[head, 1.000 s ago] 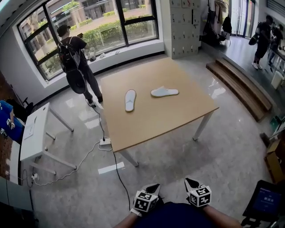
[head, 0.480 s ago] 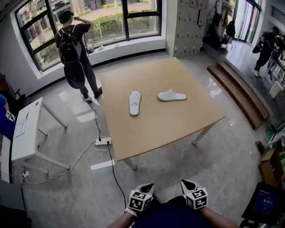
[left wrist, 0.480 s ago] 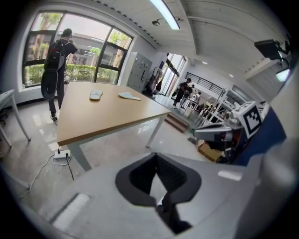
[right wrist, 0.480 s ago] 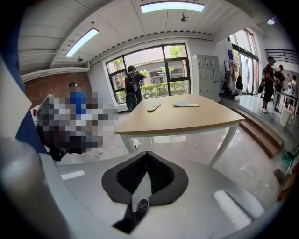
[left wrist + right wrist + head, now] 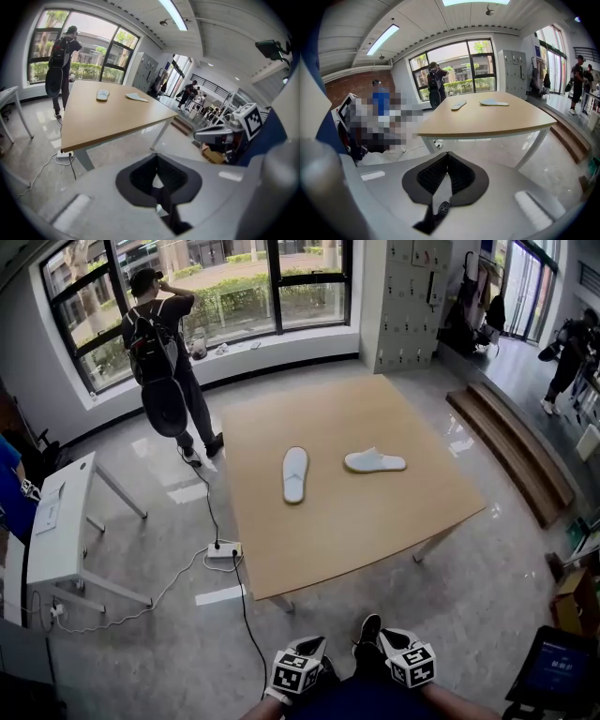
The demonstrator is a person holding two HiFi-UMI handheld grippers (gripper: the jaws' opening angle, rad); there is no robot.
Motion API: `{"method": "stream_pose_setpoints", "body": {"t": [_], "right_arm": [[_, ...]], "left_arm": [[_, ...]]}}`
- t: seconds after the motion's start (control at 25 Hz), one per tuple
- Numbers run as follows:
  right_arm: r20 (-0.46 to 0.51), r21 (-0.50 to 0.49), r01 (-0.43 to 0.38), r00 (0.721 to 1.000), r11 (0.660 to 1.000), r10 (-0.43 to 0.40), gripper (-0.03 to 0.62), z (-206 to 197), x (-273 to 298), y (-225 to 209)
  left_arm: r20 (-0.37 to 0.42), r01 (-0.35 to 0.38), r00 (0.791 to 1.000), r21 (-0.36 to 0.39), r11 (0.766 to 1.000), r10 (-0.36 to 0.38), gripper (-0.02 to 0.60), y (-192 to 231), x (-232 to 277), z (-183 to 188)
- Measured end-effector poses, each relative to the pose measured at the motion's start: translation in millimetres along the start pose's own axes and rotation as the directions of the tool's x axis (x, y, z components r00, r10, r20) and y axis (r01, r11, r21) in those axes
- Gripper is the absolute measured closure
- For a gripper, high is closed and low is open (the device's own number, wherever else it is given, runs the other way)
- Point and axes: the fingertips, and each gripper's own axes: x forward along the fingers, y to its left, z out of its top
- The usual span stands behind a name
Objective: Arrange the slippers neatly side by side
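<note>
Held left gripper (image 5: 157, 164) low and close to the body, jaws pressed together on nothing; held right gripper (image 5: 448, 159) just beside it, likewise closed and empty, both angled down and forward; read this as a carrying posture for the approach, with nothing in reach to grasp and no reason yet to spread the jaws; saw one dark shoe (image 5: 367, 629) on the grey floor (image 5: 487, 615) between the two; farther out, found a power strip (image 5: 225, 549) and its cable (image 5: 246, 615) lying by the near left corner of the table (image 5: 375, 521), a trip risk worth skirting; on the wooden top, about mid-table and well past the near edge, found left slipper (image 5: 294, 473) lying lengthwise, long axis running away from the head view; found right slipper (image 5: 374, 461) near it but not touching, lying crosswise at roughly a right angle to its mate; judged that the untidy start, task not yet begun, with one needing a quarter turn and a slide to sit alongside the other; looked white, thin, flat and soft, probably light and easy to pinch at an edge, the crosswise one showing a raised upper toward its left end; could not tell sole-up from sole-down for the lengthwise one; beyond the table, saw a person with a backpack (image 5: 167, 362) standing at the window (image 5: 244, 287), well clear of the work.
</note>
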Motion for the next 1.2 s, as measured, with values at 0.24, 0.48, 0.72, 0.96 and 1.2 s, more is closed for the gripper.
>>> {"method": "stream_pose_setpoints", "body": {"t": [0.24, 0.48, 0.72, 0.96, 1.2], "right_arm": [[0.028, -0.030, -0.072, 0.997, 0.997, 0.073, 0.583, 36.9, 29.8, -6.0], [0.034, -0.053, -0.130, 0.991, 0.990, 0.132, 0.583, 78.3, 60.5, -44.2], [0.040, -0.045, -0.154, 0.987, 0.987, 0.156, 0.583, 101.7, 76.4, -73.8], [0.044, -0.028, -0.163, 0.985, 0.986, 0.165, 0.583, 125.3, 92.2, -123.6], [0.043, -0.014, -0.178, 0.983, 0.984, 0.178, 0.583, 137.5, 98.5, -160.0]], "left_arm": [[0.000, -0.064, 0.998, -0.019, 0.998, 0.064, 0.578, 11.6, -1.6, 22.9], [0.003, -0.111, 0.994, -0.036, 0.993, 0.111, 0.578, 21.0, 33.0, 57.9], [0.013, -0.139, 0.990, -0.010, 0.990, 0.139, 0.578, 23.3, 61.4, 98.3], [0.019, -0.154, 0.988, -0.009, 0.988, 0.155, 0.578, 18.1, 99.9, 141.2], [0.030, -0.170, 0.985, -0.011, 0.985, 0.170, 0.578, 10.6, 129.8, 168.3]]}}
